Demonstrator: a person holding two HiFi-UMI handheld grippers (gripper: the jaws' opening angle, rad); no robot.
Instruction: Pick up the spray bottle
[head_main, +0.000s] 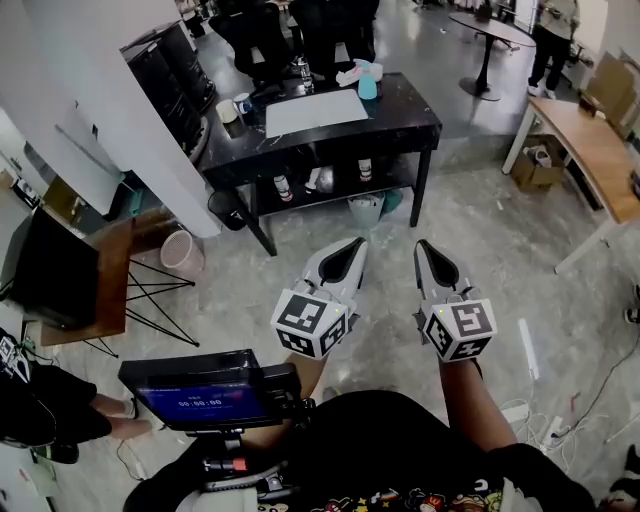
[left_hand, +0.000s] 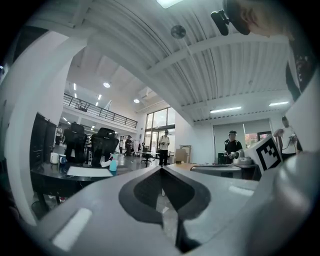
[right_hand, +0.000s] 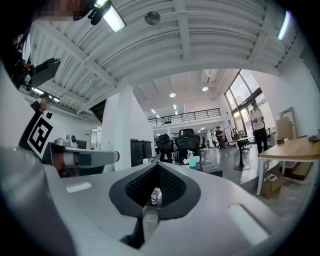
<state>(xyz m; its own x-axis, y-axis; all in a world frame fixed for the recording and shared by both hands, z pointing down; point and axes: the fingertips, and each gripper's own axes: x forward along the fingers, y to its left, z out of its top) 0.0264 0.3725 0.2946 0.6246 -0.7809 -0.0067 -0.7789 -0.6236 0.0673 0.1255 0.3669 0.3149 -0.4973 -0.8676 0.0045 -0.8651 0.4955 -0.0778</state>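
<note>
Above the floor, left tool and right tool point level, closed.

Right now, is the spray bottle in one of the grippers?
No, the spray bottle stands far off on the black table.

Open floor leads to the counter; chairs block its far side; paper lies beside the spray bottle.

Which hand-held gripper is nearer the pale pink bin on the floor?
Left. The left hand-held gripper is held to the right of the pale pink bin, with bare floor between them. The right hand-held gripper is farther right again, beyond the left one.
</note>
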